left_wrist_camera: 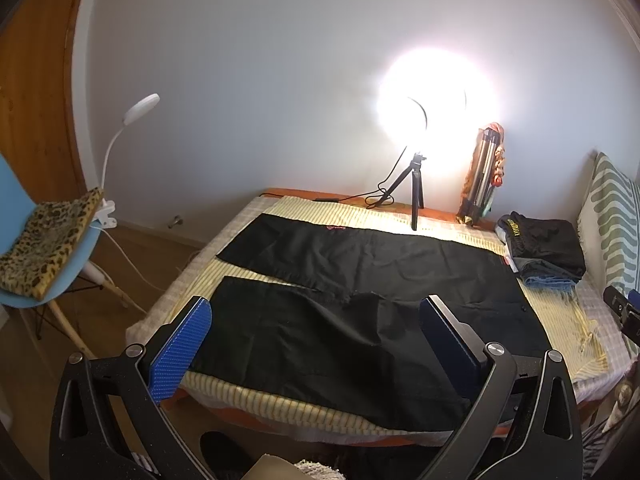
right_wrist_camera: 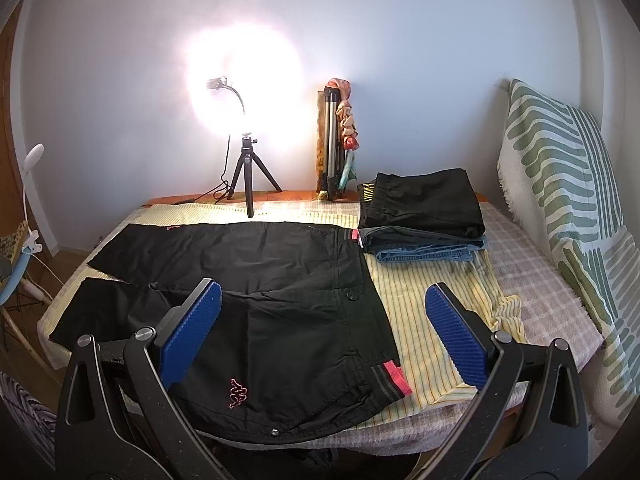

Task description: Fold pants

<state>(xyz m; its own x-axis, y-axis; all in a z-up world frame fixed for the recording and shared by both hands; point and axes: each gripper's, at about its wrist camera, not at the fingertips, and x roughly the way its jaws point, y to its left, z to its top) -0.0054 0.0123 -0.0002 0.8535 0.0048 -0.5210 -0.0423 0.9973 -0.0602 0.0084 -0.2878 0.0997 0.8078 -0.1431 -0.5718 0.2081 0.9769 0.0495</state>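
Showing the black pants (right_wrist_camera: pixel 256 280) spread flat on the striped bed cover (right_wrist_camera: pixel 432 312), waistband toward the bed's right end and both legs running toward its left end. We hold the left gripper (left_wrist_camera: pixel 316 344) and the right gripper (right_wrist_camera: pixel 324 336) above the near edge of the bed, each with its tongs spread wide and nothing between the blue pads (right_wrist_camera: pixel 192 332).

Handling: we judge the cloth thin, light and limp, with fine creases across the seat; it should drape and slide easily over the cover, so a fold may drag wrinkles along unless both ends are lifted together. We would take hold at the near waistband corner by the pink tab (right_wrist_camera: pixel 396 378) and at the hem of the near leg (left_wrist_camera: pixel 236 288), pinching through both layers.

Views: the right wrist view alone shows the waistband, its button, the outlined logo (right_wrist_camera: pixel 238 392) on the near hip, and the stack of folded clothes (right_wrist_camera: pixel 424 216) at the far right corner in full, beside the green-patterned pillow (right_wrist_camera: pixel 560 184). The left wrist view alone shows both leg hems apart at the left end, the blue chair (left_wrist_camera: pixel 76 256) with a leopard-print cushion, and the clip lamp (left_wrist_camera: pixel 140 108). Both show the ring light (right_wrist_camera: pixel 244 76) on its tripod at the far edge.
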